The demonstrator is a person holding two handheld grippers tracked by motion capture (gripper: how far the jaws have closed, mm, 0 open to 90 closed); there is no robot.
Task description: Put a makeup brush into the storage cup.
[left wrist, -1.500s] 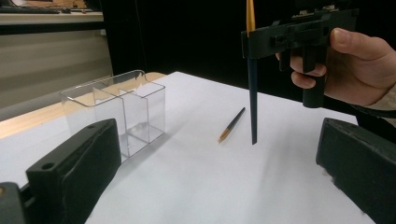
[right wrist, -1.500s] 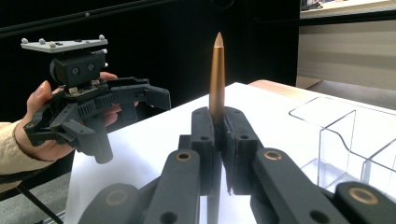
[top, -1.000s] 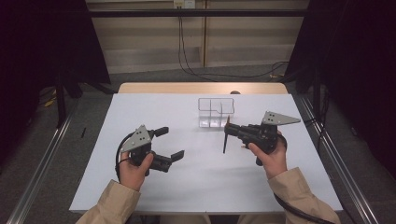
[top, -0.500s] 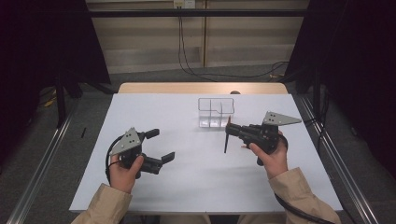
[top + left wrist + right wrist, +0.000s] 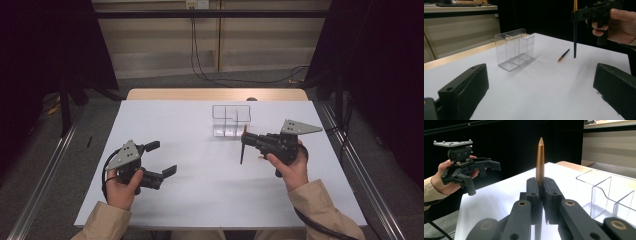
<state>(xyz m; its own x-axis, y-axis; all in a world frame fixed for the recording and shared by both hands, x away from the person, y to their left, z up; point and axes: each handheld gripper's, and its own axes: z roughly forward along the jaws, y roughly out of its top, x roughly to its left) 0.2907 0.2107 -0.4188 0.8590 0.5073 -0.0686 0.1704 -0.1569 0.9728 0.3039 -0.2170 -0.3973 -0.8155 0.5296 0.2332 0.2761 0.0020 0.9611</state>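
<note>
The right gripper (image 5: pixel 245 140) pinched a pencil (image 5: pixel 242 150) upright near the clear holder (image 5: pixel 230 120), not yet inside; the left gripper (image 5: pixel 161 160) was spread.

pencil (image 5: pixel 575 32) dark blue, gold end | organizer (image 5: pixel 231 120) clear | table (image 5: pixel 200 200) white

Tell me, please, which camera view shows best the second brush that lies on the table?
The left gripper view: the lying brush appears there whole on the white table, beside the lower tip of the held brush. In the high view it cannot be made out. The right gripper view looks past its clamped brush toward the clear organizer.
</note>
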